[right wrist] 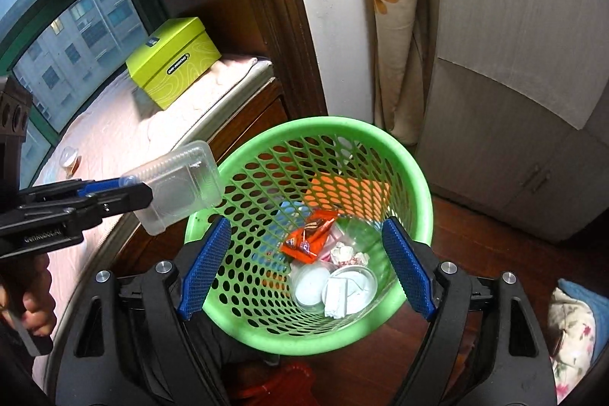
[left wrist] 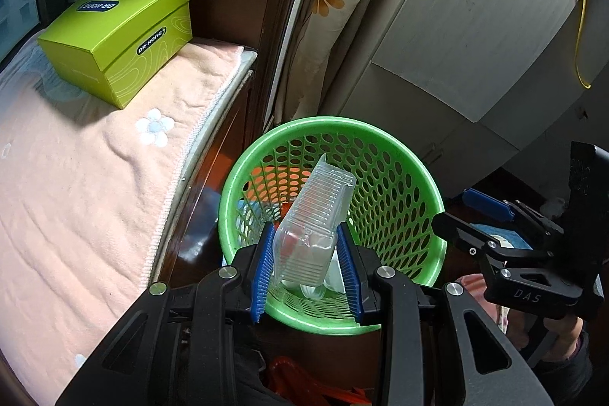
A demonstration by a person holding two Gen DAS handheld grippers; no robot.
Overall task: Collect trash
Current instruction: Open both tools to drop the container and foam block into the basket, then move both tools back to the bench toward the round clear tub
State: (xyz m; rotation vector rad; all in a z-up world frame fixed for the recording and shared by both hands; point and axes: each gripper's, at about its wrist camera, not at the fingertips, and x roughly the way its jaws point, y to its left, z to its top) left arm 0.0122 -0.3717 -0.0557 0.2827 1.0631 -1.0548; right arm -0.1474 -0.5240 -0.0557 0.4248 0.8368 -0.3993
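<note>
Bedspread (left wrist: 76,177), pink, flower print. Green mesh bin (right wrist: 411,155) on floor beside it, holding orange wrapper (right wrist: 310,234) and white cups. Lime box (left wrist: 125,37) on bed reads "DR.KONG". Left gripper (left wrist: 306,273) clamps clear plastic container (left wrist: 316,215) over bin; body reads "GenRobot.AI". Right gripper (right wrist: 304,265) wide open, empty; body reads "DAS".

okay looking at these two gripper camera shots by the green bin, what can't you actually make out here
- Left wrist view: the clear ribbed plastic container, clamped in the left gripper, hides most of the trash inside the green perforated plastic basket.
- Right wrist view: the small glass item on the pink bedcover is too small and blurred to identify.
- Both views: the red object below the basket is cut off by the bottom edge and the right gripper.
</note>
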